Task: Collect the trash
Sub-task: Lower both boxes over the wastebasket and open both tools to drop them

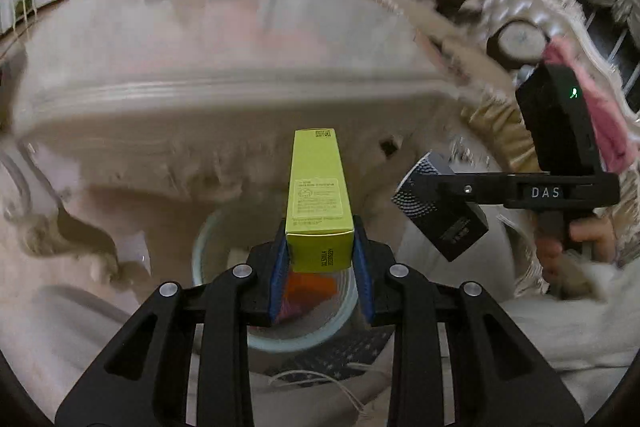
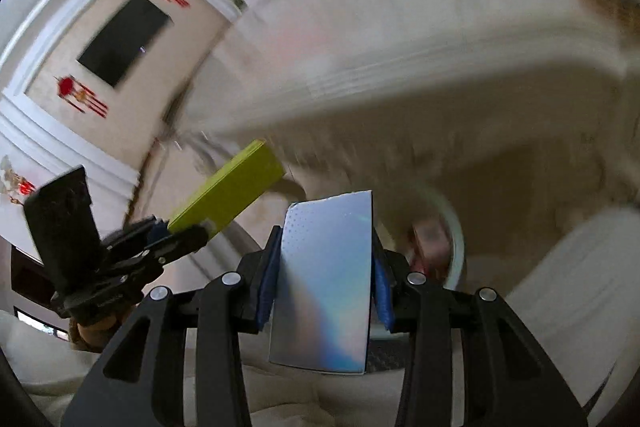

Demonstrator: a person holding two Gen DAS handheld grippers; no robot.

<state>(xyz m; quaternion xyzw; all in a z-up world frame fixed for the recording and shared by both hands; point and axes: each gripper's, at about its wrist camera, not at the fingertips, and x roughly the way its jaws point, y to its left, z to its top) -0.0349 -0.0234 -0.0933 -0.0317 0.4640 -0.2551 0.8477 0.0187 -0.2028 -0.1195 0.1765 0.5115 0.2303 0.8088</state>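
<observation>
Between left gripper (image 1: pixel 320 259) pads, yellow-green box (image 1: pixel 318 195), right gripper (image 2: pixel 325 279) clamping silver box (image 2: pixel 324 283)

Wrist views, downward, bin (image 1: pixel 224 247) shared

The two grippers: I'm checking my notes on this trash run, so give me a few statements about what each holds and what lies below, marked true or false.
1. The left gripper is clamped on a yellow-green box. True.
2. The right gripper is empty. False: it grips a shiny silver box.
3. A round bin lies below the left gripper. True.
4. The bin is empty. False: something orange-red lies inside.
</observation>
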